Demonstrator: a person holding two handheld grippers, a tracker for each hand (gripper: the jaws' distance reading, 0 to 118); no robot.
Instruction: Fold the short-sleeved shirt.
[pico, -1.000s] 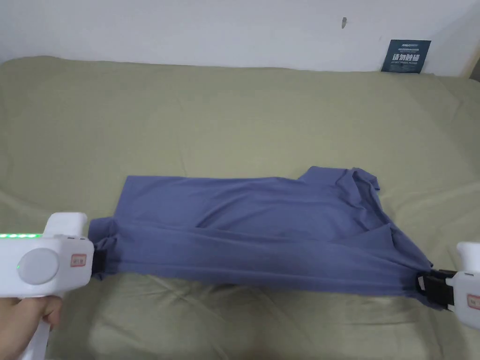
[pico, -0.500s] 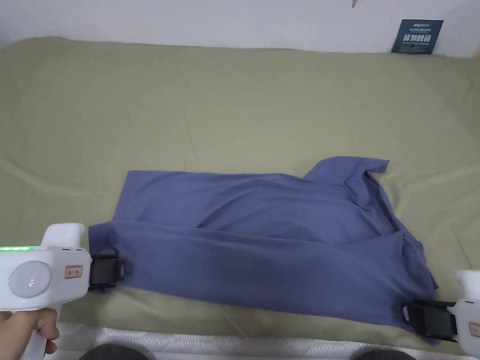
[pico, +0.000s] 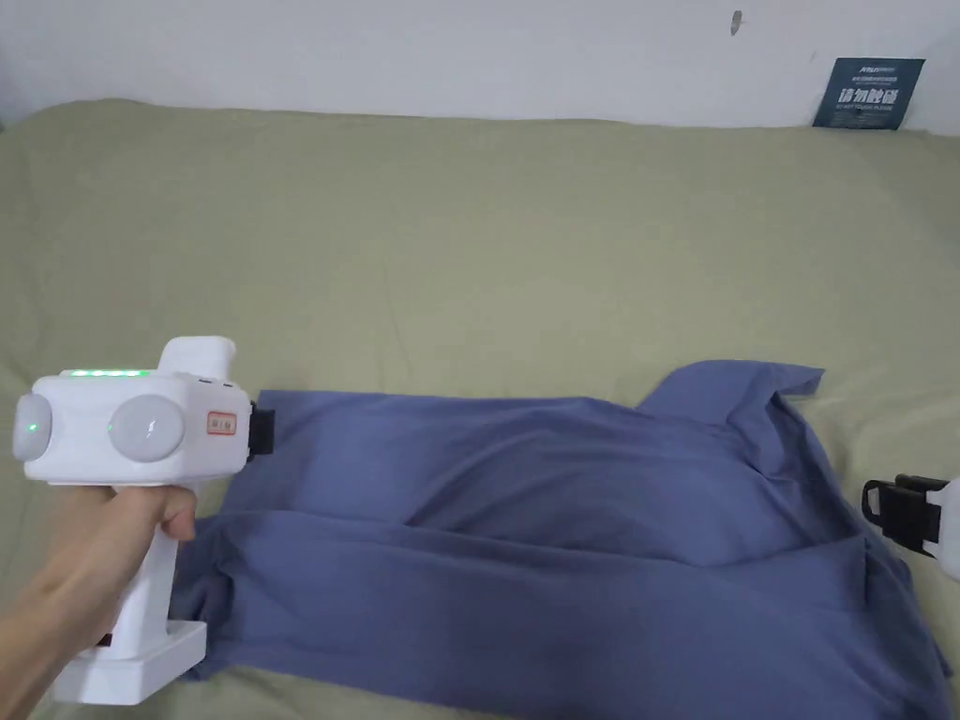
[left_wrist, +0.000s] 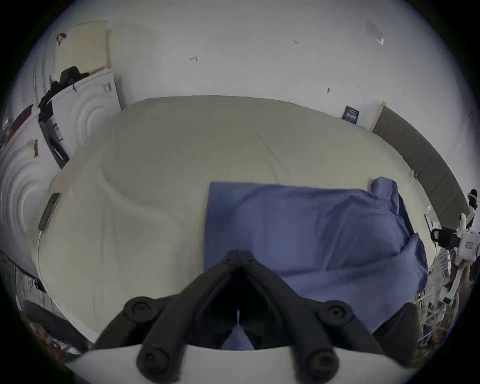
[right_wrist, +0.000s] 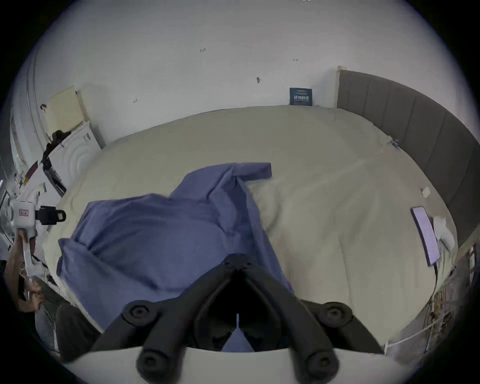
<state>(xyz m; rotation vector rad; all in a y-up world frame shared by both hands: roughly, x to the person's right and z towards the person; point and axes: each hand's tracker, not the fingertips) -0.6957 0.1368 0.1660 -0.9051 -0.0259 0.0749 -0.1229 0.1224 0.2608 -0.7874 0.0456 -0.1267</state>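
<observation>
- Left tool (pico: 262, 431) hangs at the far left corner of the blue short-sleeved shirt (pico: 562, 525). In the left gripper view its jaws meet at the tips with no cloth between them.
- Right tool (pico: 886, 511) hovers just beside the shirt's right end, near the shoulder. In the right gripper view its jaws are likewise closed on nothing.
- Half a second ago both tools were low at the shirt's near edge, the left at the hem end and the right at the shoulder end. Now both have let go and sit farther up, clear of that edge.
- The shirt lies lengthwise across the olive bed (pico: 469, 234), hem to the left and collar end to the right.
- The near flap (pico: 525, 609) now rests on top of the body as a long band, its edge running left to right through the middle.
- One sleeve (pico: 750, 384) sticks out at the far right, not yet tucked in.
- My reading: the near lengthwise fold is laid down, and the tools' places suggest the far side is next.
- Creases near the collar end look loose, so that end may need smoothing before another fold.
</observation>
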